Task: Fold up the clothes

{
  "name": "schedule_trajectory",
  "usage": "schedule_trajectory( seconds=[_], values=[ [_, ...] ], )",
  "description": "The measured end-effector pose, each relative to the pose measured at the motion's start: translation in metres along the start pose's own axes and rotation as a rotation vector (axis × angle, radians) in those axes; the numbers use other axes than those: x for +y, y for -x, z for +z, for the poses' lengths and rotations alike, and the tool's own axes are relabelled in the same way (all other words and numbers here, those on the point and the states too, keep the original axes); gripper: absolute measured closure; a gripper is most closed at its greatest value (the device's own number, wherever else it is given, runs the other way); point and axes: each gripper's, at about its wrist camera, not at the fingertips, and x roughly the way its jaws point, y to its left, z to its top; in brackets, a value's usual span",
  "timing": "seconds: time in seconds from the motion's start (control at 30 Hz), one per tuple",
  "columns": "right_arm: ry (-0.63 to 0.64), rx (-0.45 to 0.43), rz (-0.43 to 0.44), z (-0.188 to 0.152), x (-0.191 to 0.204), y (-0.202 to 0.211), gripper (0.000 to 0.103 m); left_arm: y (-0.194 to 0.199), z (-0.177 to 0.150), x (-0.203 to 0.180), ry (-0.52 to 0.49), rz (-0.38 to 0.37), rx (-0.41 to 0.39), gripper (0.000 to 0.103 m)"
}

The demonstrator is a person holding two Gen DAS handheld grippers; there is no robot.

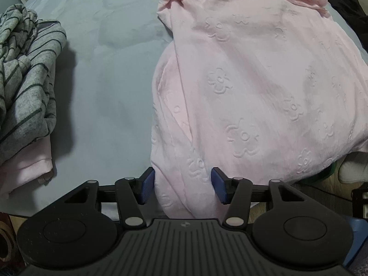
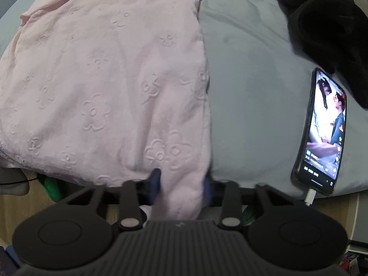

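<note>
One pink garment (image 1: 248,87), embossed with flower outlines, lies spread on a blue-grey bed sheet (image 1: 110,73), its near hem hanging over the bed's front edge into both grippers. Left wrist view only: one grey striped garment (image 1: 27,76), crumpled, lying on one folded pink piece (image 1: 25,172) at the sheet's left side, well apart from the spread garment. Right wrist view only: one smartphone (image 2: 322,133), screen lit, lying flat on the sheet to the right of the garment, one white cable (image 2: 309,197) plugged into its near end; one black garment (image 2: 326,27) heaped beyond the phone. Left gripper (image 1: 182,185): two blue pads (image 1: 147,186) set against either side of a bunched fold of the pink hem, cloth filling the gap between them. Right gripper (image 2: 181,184): blurred, jaws drawn in and pinching a narrower fold of the same hem at its right corner. Wooden floor (image 2: 13,202) shows below the bed edge, with a green object (image 2: 50,188), unidentifiable, partly hidden under the hanging cloth.
</note>
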Motion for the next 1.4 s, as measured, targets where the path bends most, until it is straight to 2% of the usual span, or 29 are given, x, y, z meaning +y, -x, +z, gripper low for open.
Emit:
schedule_trajectory(
  seconds=[0.07, 0.17, 0.27, 0.37, 0.57, 0.87, 1.1, 1.4],
  values=[
    [0.01, -0.001, 0.004, 0.0, 0.002, 0.001, 0.084, 0.001, 0.0, 0.001, 0.005, -0.008, 0.004, 0.078],
    [0.022, -0.005, 0.008, -0.001, 0.004, 0.002, 0.09, 0.002, 0.0, 0.001, 0.014, -0.014, 0.004, 0.093],
    [0.028, -0.012, 0.013, 0.0, 0.006, 0.004, 0.095, -0.005, 0.003, -0.003, 0.035, -0.02, 0.003, 0.101],
    [0.036, -0.026, 0.026, 0.001, 0.009, 0.008, 0.097, -0.004, 0.003, -0.002, 0.035, -0.024, -0.002, 0.102],
    [0.076, -0.072, 0.073, 0.013, 0.013, 0.033, 0.098, 0.012, 0.012, 0.008, 0.039, -0.079, -0.035, 0.102],
    [0.095, -0.201, 0.087, 0.049, 0.005, 0.075, 0.098, 0.05, 0.049, 0.033, 0.08, -0.132, -0.115, 0.102],
    [0.127, -0.275, 0.065, 0.08, -0.003, 0.104, 0.098, 0.083, 0.093, 0.05, 0.049, -0.102, -0.199, 0.102],
    [0.173, -0.354, 0.025, 0.138, -0.003, 0.128, 0.098, 0.112, 0.156, 0.057, 0.017, -0.067, -0.294, 0.102]
  ],
)
